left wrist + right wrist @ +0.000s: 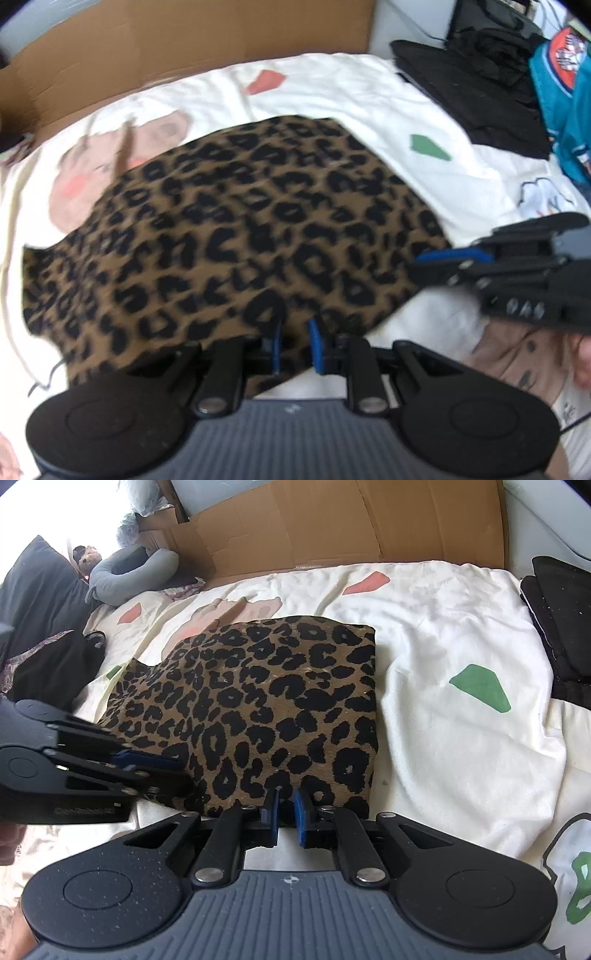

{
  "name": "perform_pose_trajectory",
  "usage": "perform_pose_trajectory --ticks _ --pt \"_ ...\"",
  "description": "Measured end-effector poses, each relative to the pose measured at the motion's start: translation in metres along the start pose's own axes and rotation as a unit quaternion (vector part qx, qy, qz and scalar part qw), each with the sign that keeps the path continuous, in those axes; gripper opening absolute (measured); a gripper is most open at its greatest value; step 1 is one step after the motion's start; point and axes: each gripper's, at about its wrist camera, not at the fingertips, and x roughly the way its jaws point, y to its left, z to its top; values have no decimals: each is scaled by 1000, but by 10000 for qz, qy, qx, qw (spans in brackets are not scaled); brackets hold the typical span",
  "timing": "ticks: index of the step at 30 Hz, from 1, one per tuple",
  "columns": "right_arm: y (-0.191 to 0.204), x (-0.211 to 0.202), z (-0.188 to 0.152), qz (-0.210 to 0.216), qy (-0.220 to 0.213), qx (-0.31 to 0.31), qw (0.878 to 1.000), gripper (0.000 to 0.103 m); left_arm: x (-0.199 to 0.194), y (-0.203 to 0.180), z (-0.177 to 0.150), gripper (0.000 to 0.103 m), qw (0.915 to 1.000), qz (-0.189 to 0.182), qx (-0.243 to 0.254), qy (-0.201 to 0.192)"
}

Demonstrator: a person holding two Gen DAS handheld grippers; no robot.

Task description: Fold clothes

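Observation:
A leopard-print garment (240, 229) (266, 701) lies folded on the white patterned bed sheet (369, 92) (443, 627). At its near edge, in the left wrist view, my left gripper (295, 328) is shut on the cloth, which drapes over the left finger. In the same view my right gripper (421, 266) pinches the garment's right near corner. The right wrist view has the right gripper (287, 797) shut on the near hem by the right corner. The left gripper (184, 773) holds the left near corner there.
Flattened cardboard (332, 524) stands at the far side of the bed. Folded black clothes (472, 92) (561, 627) and a teal garment (565, 110) lie to the right. A grey neck pillow (129, 572) and a dark pillow (37, 590) sit far left.

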Motion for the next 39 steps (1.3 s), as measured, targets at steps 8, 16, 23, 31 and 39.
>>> perform_pose_trajectory --ticks 8,16,23,31,39 --pt "-1 0 2 4 23 -19 10000 13 -16 28 -24 19 9994 316 -147 67" --pt "-6 -2 3 1 49 -14 10000 13 -25 54 -43 19 9977 567 -315 175" --pt "-14 -9 3 -109 94 112 9998 13 -36 81 -59 17 9953 764 -532 253" --pt "-24 -24 0 331 155 925 9950 15 -65 102 -66 22 9896 648 -1243 -319" --pt "-33 -11 -4 404 261 1694 9844 44 -55 114 -75 29 9822 392 -1768 -492"
